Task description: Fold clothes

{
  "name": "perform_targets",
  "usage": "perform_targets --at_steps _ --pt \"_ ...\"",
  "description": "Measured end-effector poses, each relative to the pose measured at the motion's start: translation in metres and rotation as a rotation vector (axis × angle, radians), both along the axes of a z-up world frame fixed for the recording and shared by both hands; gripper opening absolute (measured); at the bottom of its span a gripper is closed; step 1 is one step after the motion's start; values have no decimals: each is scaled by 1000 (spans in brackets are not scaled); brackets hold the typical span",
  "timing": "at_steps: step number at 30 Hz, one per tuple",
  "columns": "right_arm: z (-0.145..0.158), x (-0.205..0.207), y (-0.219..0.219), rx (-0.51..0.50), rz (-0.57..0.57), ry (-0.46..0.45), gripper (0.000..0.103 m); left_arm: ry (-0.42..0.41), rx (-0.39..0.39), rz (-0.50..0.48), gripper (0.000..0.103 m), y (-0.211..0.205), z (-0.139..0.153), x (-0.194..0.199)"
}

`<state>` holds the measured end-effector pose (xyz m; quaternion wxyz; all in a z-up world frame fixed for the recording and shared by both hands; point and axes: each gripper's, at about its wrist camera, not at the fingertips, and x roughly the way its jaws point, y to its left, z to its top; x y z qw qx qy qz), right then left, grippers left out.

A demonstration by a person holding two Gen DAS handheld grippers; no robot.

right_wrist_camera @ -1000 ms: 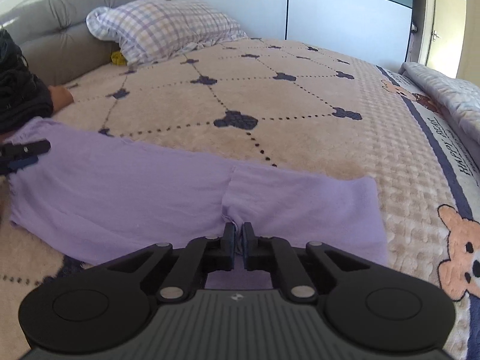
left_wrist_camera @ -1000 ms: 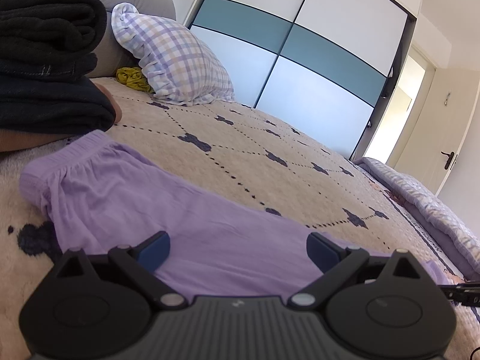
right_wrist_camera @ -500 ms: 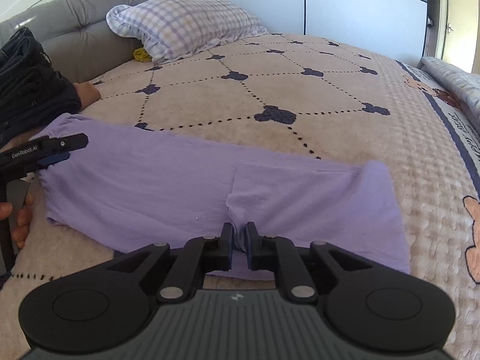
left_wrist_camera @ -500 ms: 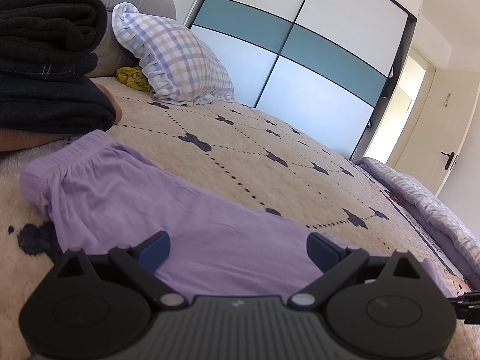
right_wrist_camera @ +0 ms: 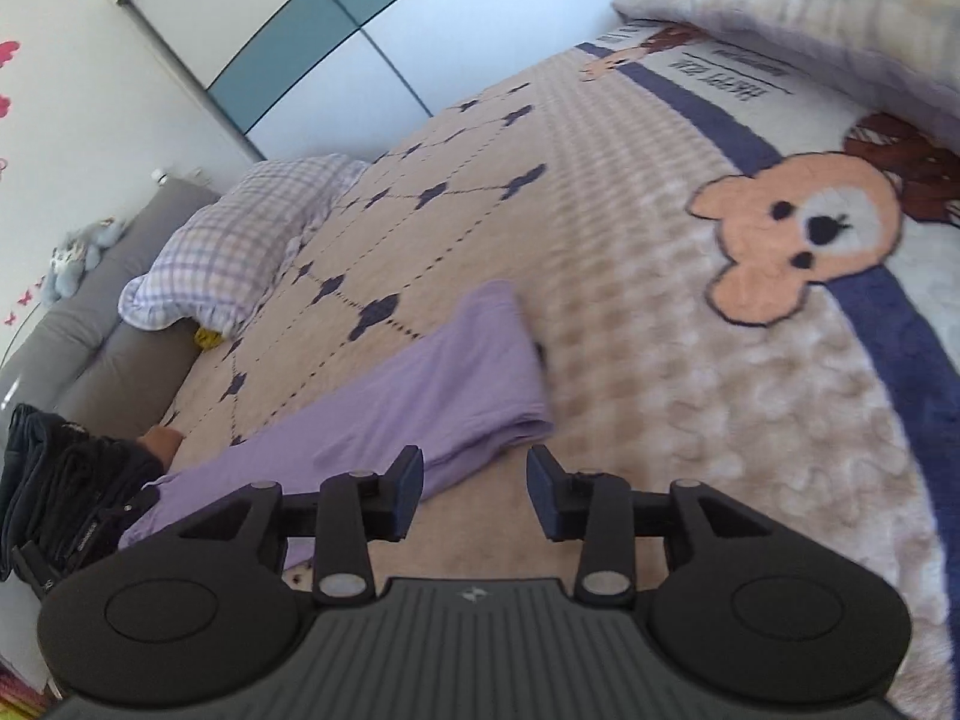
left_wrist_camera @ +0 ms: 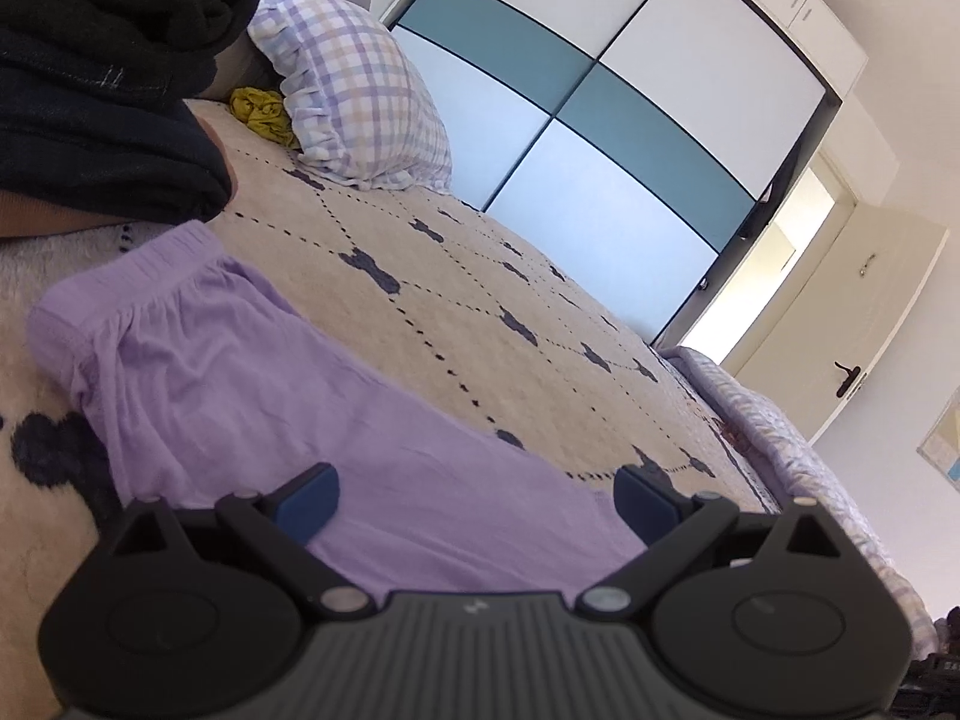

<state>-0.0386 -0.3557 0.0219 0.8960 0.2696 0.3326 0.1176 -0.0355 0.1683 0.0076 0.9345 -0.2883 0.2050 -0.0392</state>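
Purple trousers (left_wrist_camera: 252, 396): flat along the bed (left_wrist_camera: 480, 324), folded lengthwise. Left claw (left_wrist_camera: 474, 495): open over the waist end. Right claw (right_wrist_camera: 474, 480): open, empty, near the cuffs. Risk: a shallow grip may catch one layer, skewing the fold.

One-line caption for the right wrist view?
Right gripper open above the bedspread, beside the leg end of purple trousers.

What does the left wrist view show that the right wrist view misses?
Only the left wrist view shows the door and the gathered waistband of the purple pants, under the open left claw. Only the right shows the bear print, the plush toy and the open right claw at the pants' leg end. Both show the checked pillow, wardrobe and dark clothes stack.
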Motion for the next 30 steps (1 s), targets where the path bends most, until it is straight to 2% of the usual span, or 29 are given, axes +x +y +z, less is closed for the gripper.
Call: perform_targets --at_steps 2,4,7,9,12,15,16,19,23,24,25,27,28,29,30 --pt "-5 1 -15 27 -32 10 44 5 2 13 97 -9 23 -3" --pt "-11 4 -29 70 -61 1 46 6 -42 -34 98 -28 47 0" --pt "-13 13 -29 78 -40 -67 54 151 -71 -168 97 -83 66 23" --pt "-7 29 -20 30 -1 -102 59 221 -59 -226 97 -125 65 37" --pt "-4 64 -15 -40 -43 -126 62 297 3 -278 96 -180 51 55" --pt "-25 74 -10 -47 -56 -134 61 403 49 -263 80 -206 30 73" --pt "-30 71 -9 -48 -46 -146 60 407 40 -250 79 -208 26 76" --pt "-26 58 -15 3 7 -201 59 341 35 -261 79 -218 27 84" --pt "-29 63 -17 35 14 -151 58 364 24 -237 73 -227 19 101" --pt "-28 62 -15 32 17 -154 58 359 25 -232 68 -229 18 103" --pt "-27 61 -14 29 22 -159 58 354 34 -227 55 -231 18 105" --pt "-25 58 -10 23 44 -176 57 355 38 -214 39 -232 17 110" --pt "-24 56 -8 20 56 -182 57 356 32 -209 27 -232 15 111" --pt "-24 56 -7 16 65 -181 57 360 26 -208 21 -232 12 112" --pt "-25 57 -6 13 67 -171 55 363 25 -209 9 -232 10 112"
